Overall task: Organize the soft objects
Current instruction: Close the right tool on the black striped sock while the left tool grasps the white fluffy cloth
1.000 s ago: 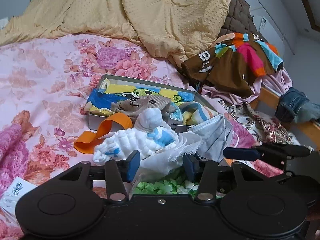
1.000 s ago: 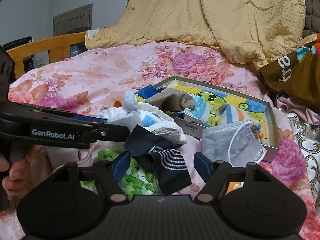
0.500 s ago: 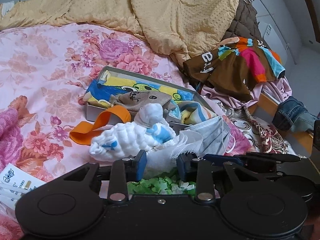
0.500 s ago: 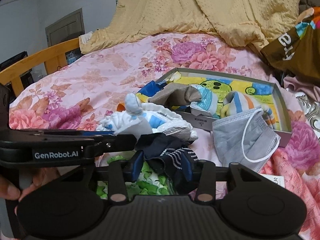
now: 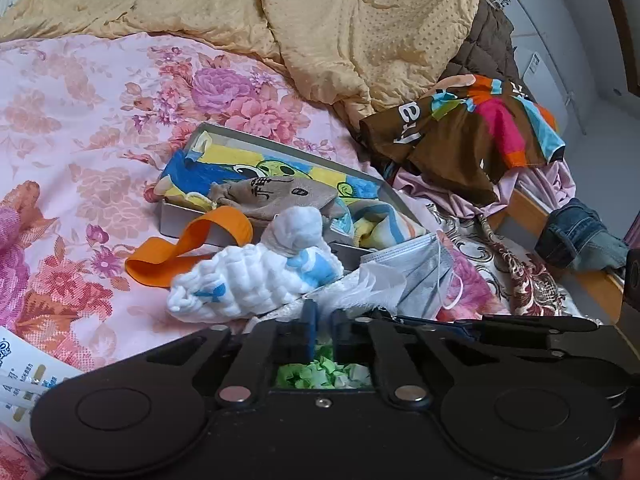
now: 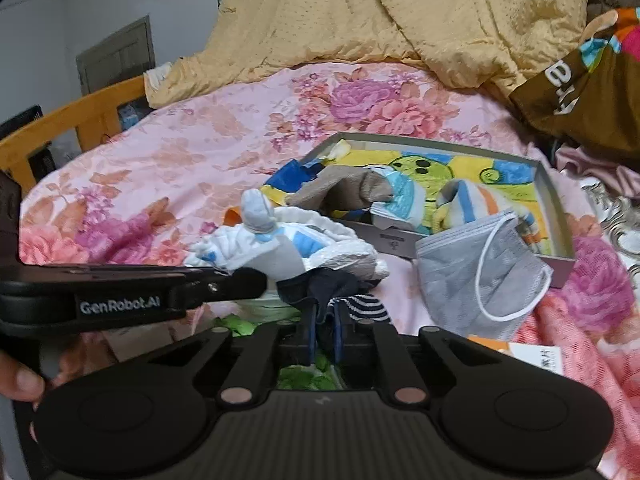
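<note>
Right gripper (image 6: 323, 330) is pinching the dark striped sock (image 6: 340, 296); jaws nearly together on its near edge; sock is bunching just ahead of the tips, on the bedsheet (image 6: 180, 168) near the box (image 6: 556, 200); best to be lifting slowly so it isn't slipping out, then clearing the box's front wall; left gripper (image 5: 323, 330) is nipping the white cloth (image 5: 352, 286), jaws almost closed on its frayed edge; grey mask (image 6: 480, 272) lying beside, apart from both.

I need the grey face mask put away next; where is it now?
The face mask lies on the bed just right of the right gripper, draped against the near wall of the box, beside the white cloth.
</note>
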Tool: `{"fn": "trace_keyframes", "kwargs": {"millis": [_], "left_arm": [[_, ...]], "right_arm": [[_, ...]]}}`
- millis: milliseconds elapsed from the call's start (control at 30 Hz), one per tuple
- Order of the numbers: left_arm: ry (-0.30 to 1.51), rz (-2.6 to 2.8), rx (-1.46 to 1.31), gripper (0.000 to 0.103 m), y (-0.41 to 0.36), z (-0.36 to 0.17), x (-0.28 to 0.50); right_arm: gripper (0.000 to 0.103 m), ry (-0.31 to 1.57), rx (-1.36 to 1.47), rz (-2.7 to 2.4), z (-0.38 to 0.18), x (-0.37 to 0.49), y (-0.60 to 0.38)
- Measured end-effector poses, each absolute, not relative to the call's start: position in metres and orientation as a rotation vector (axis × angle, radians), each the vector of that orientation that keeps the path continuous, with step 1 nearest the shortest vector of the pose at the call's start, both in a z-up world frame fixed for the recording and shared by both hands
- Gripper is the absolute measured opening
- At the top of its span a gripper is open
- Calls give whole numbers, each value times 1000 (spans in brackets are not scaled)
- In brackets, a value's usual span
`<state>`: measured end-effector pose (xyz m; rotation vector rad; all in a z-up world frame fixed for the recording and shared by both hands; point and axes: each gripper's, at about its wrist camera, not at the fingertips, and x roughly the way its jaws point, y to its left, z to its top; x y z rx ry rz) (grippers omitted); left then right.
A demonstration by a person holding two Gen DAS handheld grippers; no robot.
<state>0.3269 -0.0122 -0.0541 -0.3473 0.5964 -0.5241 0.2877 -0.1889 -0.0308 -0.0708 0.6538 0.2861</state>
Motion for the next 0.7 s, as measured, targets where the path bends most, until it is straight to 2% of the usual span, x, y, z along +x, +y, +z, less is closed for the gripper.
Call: {"fn": "trace_keyframes", "kwargs": {"millis": [267,700], "left_arm": [[559,-493,-362,3,-10,-43,319],[504,-481,-397,3,-5,-13,298]], "right_arm": [[6,599,-168,224,-23,276,-183],[3,476,-148,172,10,250,-200]]}}
